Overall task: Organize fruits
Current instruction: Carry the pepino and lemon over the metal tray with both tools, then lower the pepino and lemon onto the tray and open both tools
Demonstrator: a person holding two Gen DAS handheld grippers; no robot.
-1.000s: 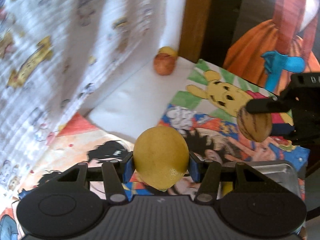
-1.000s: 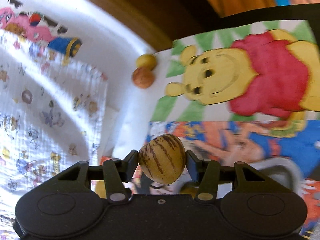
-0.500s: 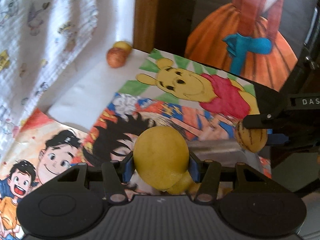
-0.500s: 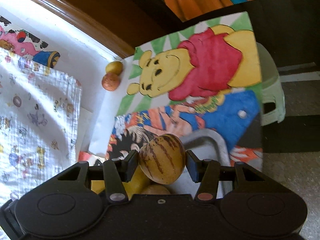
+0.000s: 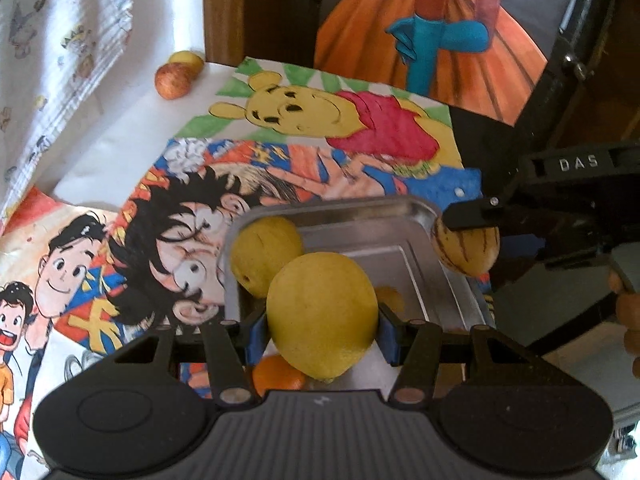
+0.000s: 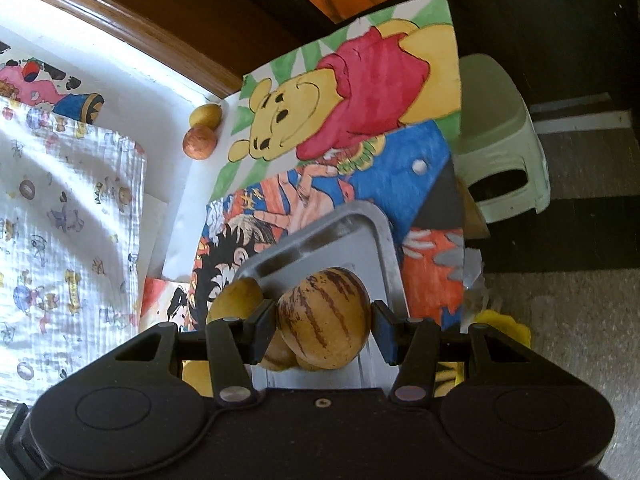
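Both of my hands had swung across the table since the earlier frames, so the metal tray (image 5: pixel 404 216), then only a corner at the edge of view, now lay right under the two fruits I carried. My left gripper (image 5: pixel 322 326) was clamped on a smooth, egg-shaped lemon (image 5: pixel 322 312), blue pads pressed to its flanks, above the tray's near end. My right gripper (image 6: pixel 325 326) pinched a tan, oval melon (image 6: pixel 324 316) with dark purple stripes; from the left wrist it hung over the tray's right rim.

That tray was a shallow, shiny rectangle with rounded corners and a raised lip. Inside it, against the far left corner, sat a dimpled yellow fruit (image 5: pixel 266 254); a small orange (image 5: pixel 278 374) showed at the near end below the lemon. Most of the tray's floor toward the right was bare metal.

Under the tray lay flat paper cartoon drawings (image 5: pixel 332 120), matte and brightly coloured. Far beyond the tray's left corner, a reddish apple (image 5: pixel 173 81) and a yellow round fruit (image 5: pixel 186 60) touched each other by a brown wooden edge. Left of the tray hung a crinkled white printed cloth (image 6: pixel 68 216). Past the tray's right side the table ended, with a pale green plastic stool (image 6: pixel 502 152) on the floor below.
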